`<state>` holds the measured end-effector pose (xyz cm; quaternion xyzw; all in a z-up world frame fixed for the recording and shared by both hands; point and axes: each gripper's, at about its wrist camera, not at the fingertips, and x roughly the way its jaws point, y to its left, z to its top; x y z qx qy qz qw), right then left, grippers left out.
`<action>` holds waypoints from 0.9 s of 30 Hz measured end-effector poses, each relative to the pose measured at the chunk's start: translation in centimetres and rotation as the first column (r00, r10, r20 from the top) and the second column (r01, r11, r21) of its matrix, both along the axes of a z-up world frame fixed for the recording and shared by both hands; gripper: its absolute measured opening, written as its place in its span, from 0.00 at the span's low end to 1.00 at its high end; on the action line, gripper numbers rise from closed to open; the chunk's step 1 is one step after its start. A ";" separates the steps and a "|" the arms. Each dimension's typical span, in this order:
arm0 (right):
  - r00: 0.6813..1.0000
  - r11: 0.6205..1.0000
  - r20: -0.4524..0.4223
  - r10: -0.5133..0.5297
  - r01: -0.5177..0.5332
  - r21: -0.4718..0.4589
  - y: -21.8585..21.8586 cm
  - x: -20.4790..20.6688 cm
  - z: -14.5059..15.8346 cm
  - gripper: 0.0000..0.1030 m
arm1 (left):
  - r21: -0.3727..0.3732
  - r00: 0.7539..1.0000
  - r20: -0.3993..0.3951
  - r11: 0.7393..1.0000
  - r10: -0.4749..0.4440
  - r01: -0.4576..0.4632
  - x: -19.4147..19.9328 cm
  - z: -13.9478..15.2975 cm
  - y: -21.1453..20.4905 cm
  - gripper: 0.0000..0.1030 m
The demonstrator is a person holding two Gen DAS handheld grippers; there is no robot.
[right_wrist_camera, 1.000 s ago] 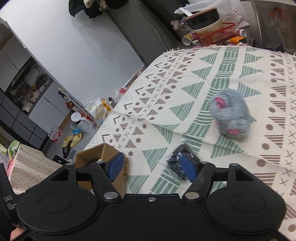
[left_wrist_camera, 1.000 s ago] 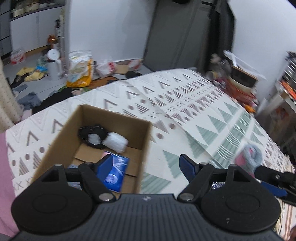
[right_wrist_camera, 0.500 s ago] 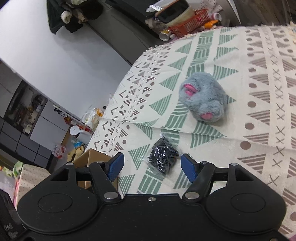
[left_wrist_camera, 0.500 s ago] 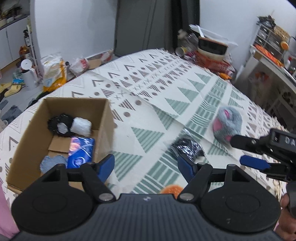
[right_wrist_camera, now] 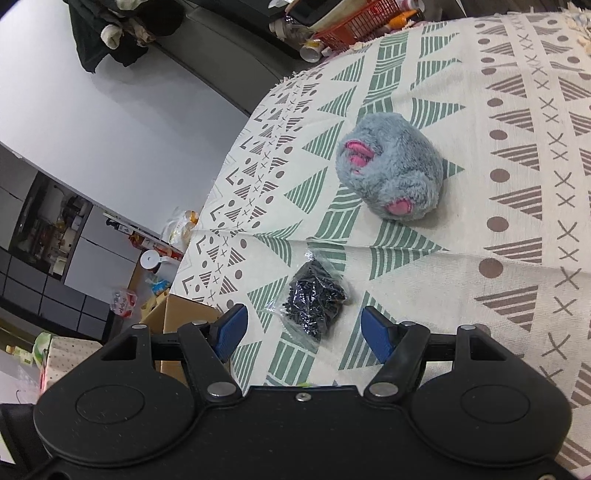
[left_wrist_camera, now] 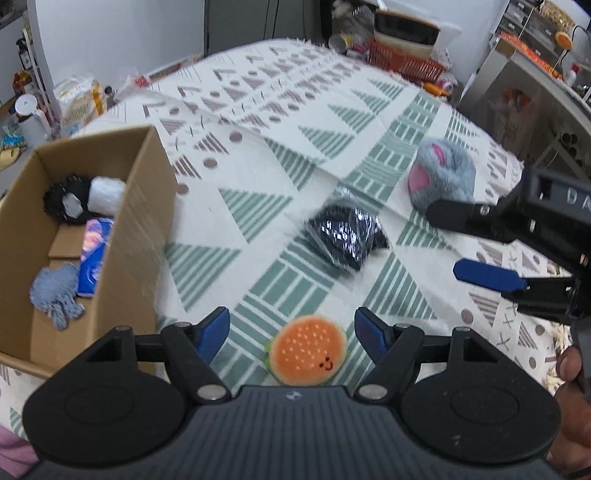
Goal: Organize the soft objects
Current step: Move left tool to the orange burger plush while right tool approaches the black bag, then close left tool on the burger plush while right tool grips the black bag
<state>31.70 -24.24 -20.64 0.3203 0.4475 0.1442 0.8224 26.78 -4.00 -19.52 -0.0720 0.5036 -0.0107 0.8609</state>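
Table (left_wrist_camera: 332, 122) big, covered with cream cloth, green and brown triangles, dots, crosses. White wall (right_wrist_camera: 122, 110) behind far edge. Dark grey door (left_wrist_camera: 258, 26) next to wall. Red basket (left_wrist_camera: 404, 62) with bowl on top past far corner. Grey floor (left_wrist_camera: 9, 173) left of table, messy with bags, white jug (left_wrist_camera: 31, 118). Dark cabinets (right_wrist_camera: 44, 288) far left. Metal shelves (left_wrist_camera: 532, 66) on right. Room bright.

A lived-in home: patterned cloth (left_wrist_camera: 332, 122) over the worktop, slippers (left_wrist_camera: 9, 158) and grocery bags (left_wrist_camera: 79, 101) on the floor, kitchen cabinets (right_wrist_camera: 48, 280) far left.
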 end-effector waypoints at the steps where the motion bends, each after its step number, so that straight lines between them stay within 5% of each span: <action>1: 1.000 1.000 -0.003 0.000 0.000 0.002 0.0 0.1 -0.2 0.66 | 0.002 1.000 -0.010 1.000 0.000 0.001 0.1 -0.3 -0.1 0.72; 11: 0.998 0.999 -0.050 0.037 -0.036 0.023 0.6 1.0 -2.1 0.66 | -0.003 0.991 -0.131 1.000 0.020 -0.020 1.0 -3.4 -0.8 0.71; 12: 0.998 0.999 -0.055 0.041 -0.040 0.027 0.7 1.1 -2.4 0.66 | -0.006 0.990 -0.137 1.000 0.025 -0.026 1.1 -3.6 -0.8 0.68; 14: 0.997 0.998 -0.066 0.047 -0.045 0.036 0.9 1.4 -2.9 0.66 | -0.026 0.989 -0.145 0.999 0.036 -0.040 1.3 -3.9 -0.6 0.48; 15: 0.996 0.998 -0.070 0.051 -0.048 0.043 1.0 1.5 -3.2 0.66 | -0.035 0.988 -0.151 0.998 0.043 -0.049 1.5 -4.0 -0.5 0.48; 27: 0.992 0.991 -0.094 0.078 -0.067 0.115 1.5 3.6 -5.7 0.65 | -0.075 0.985 -0.096 0.986 0.143 -0.150 3.1 -3.2 1.4 0.44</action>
